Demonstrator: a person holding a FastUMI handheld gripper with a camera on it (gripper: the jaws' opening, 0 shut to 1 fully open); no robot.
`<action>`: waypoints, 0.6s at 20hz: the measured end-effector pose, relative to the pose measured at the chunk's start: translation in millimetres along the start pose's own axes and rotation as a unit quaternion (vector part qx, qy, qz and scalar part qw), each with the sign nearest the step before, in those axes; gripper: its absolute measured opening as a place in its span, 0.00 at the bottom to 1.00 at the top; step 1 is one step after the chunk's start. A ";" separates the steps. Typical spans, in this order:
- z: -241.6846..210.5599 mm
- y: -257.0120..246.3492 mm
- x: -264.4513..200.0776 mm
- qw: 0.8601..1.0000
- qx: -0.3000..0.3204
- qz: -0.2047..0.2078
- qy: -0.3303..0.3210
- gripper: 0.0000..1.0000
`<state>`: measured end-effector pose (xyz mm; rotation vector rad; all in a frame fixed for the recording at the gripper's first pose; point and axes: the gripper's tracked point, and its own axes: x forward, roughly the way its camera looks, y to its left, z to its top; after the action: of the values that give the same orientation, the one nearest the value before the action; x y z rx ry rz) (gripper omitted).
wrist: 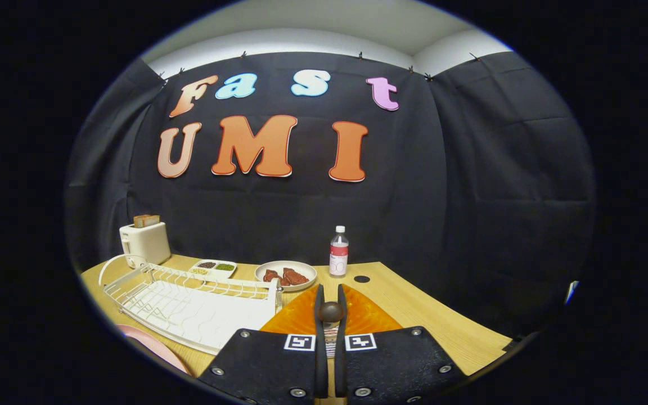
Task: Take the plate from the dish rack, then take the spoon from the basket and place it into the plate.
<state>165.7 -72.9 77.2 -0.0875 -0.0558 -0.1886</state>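
Observation:
My gripper (331, 297) is shut on the spoon (331, 311). The spoon's dark brown rounded end sits pinched between both fingers, and the rest of it runs back between them, mostly hidden. Directly beneath and just ahead of the fingers lies the orange plate (364, 315) on the wooden table, so the spoon hangs over its middle. The white wire dish rack (189, 306) stands to the left of the plate with no dishes in it. Its small basket (276, 293) sits at the end nearest the plate.
Beyond the fingers stand a white plate of reddish food (286, 274) and a water bottle (338, 252). A divided dish of seeds (213, 267) and a white toaster (144, 242) are at the back left. A pink object (152, 344) lies near the rack's front. The table edge (470, 326) runs along the right.

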 end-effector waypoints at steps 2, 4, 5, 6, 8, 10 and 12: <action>6.0 8.9 -17.5 1.000 0.004 0.009 -0.001 0.05; 8.6 18.9 -36.1 1.000 0.008 0.020 0.000 0.05; 11.3 25.2 -46.0 1.000 0.012 0.025 -0.003 0.05; 10.7 31.8 -55.9 0.999 0.017 0.031 -0.004 0.05; 4.4 49.2 -73.7 0.999 0.027 0.047 0.001 0.05; -1.6 68.3 -92.8 0.997 0.042 0.063 0.008 0.05; -10.6 90.0 -109.0 0.995 0.053 0.081 0.016 0.05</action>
<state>76.3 34.3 52.3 0.0172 -0.0269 -0.0242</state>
